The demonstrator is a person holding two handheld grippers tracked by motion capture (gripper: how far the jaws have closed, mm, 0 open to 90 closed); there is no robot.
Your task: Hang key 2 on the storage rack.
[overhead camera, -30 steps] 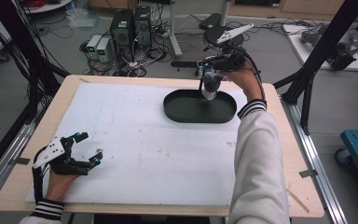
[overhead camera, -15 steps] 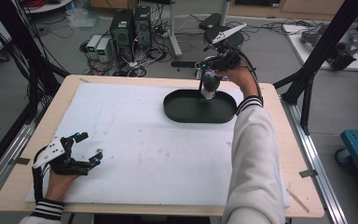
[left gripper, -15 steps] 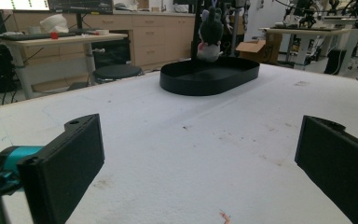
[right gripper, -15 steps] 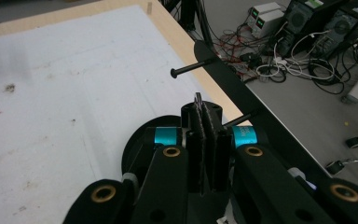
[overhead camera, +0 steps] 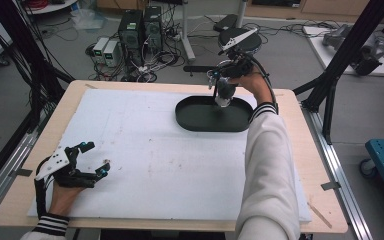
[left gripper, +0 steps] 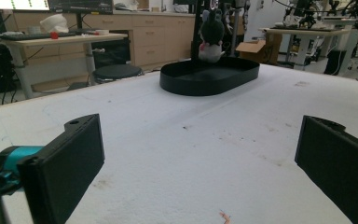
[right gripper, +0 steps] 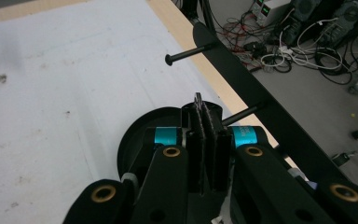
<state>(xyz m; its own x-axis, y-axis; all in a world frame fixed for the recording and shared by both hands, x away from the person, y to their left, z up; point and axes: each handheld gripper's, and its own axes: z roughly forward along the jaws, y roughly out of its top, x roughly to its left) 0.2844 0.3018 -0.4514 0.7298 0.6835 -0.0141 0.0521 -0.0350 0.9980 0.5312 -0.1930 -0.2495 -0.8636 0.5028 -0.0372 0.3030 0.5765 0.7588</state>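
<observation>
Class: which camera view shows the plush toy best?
The left gripper view: the toy hangs in profile over the tray. The high view shows it small, under the right gripper. In the right gripper view the shut jaws hide nearly all of it.

The high view looks forward and down from above the person's side, taking in the whole worktop (overhead camera: 130, 150) and the floor beyond it. The left gripper view sits low, close to the worktop (left gripper: 191, 154), and faces across it toward the tray (left gripper: 209, 77) at middle distance, with desks behind. The right gripper view looks steeply down along its own tool (right gripper: 207, 149), very near the tray (right gripper: 135, 135), toward the worktop's far edge and the cabled floor. All three views share the tray (overhead camera: 212, 115) and the white surface around it.
</observation>
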